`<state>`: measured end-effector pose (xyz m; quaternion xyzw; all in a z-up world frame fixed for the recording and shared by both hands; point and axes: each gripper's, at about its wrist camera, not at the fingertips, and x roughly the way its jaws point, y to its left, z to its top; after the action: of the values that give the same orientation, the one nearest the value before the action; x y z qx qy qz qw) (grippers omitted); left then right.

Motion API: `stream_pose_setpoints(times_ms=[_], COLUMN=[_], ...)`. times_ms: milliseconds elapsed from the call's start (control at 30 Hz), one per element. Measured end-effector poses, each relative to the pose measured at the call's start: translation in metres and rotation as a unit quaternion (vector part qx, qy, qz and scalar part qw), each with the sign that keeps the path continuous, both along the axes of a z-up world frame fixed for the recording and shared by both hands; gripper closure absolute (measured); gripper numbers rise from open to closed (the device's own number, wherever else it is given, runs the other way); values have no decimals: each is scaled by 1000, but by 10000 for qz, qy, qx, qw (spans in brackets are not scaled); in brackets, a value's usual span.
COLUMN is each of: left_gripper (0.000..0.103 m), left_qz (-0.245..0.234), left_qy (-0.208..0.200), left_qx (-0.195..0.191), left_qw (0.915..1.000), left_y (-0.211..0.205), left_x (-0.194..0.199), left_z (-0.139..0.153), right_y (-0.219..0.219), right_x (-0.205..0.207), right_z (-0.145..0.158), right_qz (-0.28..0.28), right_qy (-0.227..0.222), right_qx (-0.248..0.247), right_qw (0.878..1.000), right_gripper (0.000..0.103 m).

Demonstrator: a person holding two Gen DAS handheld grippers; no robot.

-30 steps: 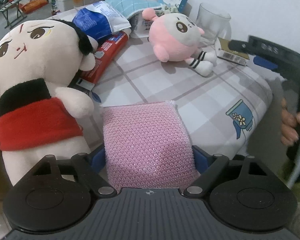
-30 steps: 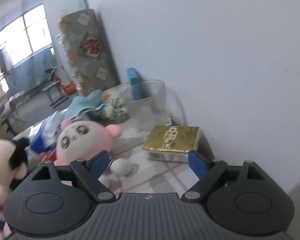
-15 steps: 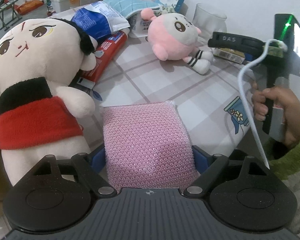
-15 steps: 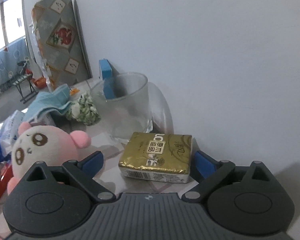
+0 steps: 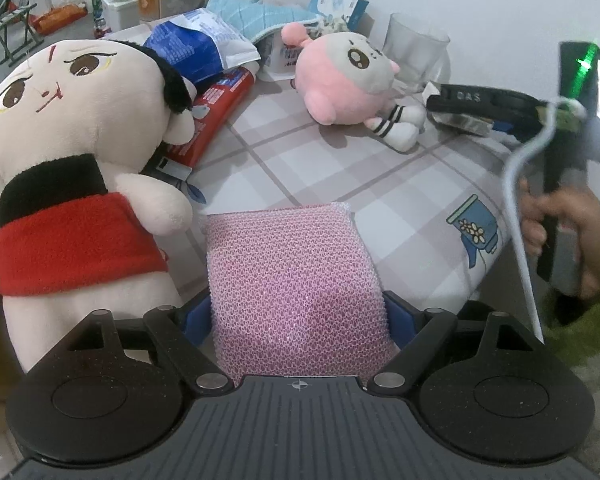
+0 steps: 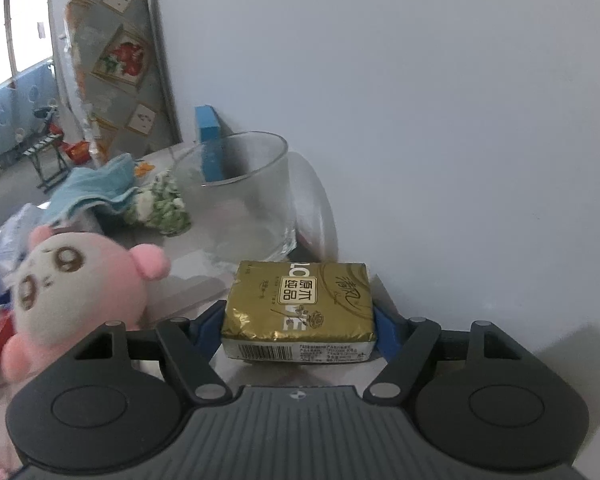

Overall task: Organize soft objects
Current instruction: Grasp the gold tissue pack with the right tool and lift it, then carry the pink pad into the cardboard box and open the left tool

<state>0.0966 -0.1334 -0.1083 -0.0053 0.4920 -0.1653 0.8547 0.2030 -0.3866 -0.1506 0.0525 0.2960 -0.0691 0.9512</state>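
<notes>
My left gripper [image 5: 298, 314] is shut on a pink mesh sponge [image 5: 292, 280] and holds it over the near part of the checked tablecloth [image 5: 340, 176]. A big cream doll in a red top [image 5: 72, 160] sits just to its left. A pink plush toy [image 5: 348, 76] lies further back; it also shows in the right wrist view [image 6: 72, 288]. My right gripper [image 6: 300, 332] has its blue pads against both sides of a gold tissue pack [image 6: 300, 308] by the wall. That gripper also shows in the left wrist view [image 5: 484, 108], held by a hand.
A clear glass [image 6: 244, 204] stands just behind the tissue pack, close to the white wall [image 6: 440, 120]. A blue towel [image 5: 256, 14], a blue-white bag [image 5: 196, 48], a red package [image 5: 216, 116] and a blue box [image 5: 338, 2] crowd the back of the table. The table edge drops off at right.
My right gripper has swung right and moved in onto the gold tissue pack, and its pads now close on it. My left gripper holds the sponge still.
</notes>
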Motion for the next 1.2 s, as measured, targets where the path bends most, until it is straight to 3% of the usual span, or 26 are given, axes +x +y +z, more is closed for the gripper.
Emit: stream_pose_setpoints(times_ms=[400, 767, 967, 1200], left_gripper=[19, 19, 19, 19], left_qz=[44, 363, 1039, 2015], left_qy=[-243, -924, -1492, -1886], left_qx=[-224, -399, -573, -559], left_qw=[9994, 9943, 9817, 9595], left_y=[15, 61, 126, 210], left_x=[-29, -96, -136, -154], left_z=[20, 80, 125, 163], right_y=[4, 30, 78, 159], right_x=[-86, -161, -187, -189], right_z=[26, 74, 113, 160], right_qz=[612, 1410, 2358, 3547], right_qy=[-295, -902, -1334, -1557], right_qx=[573, 1125, 1288, 1650], right_qw=[9960, 9795, 9539, 9070], right_gripper=[31, 31, 31, 31])
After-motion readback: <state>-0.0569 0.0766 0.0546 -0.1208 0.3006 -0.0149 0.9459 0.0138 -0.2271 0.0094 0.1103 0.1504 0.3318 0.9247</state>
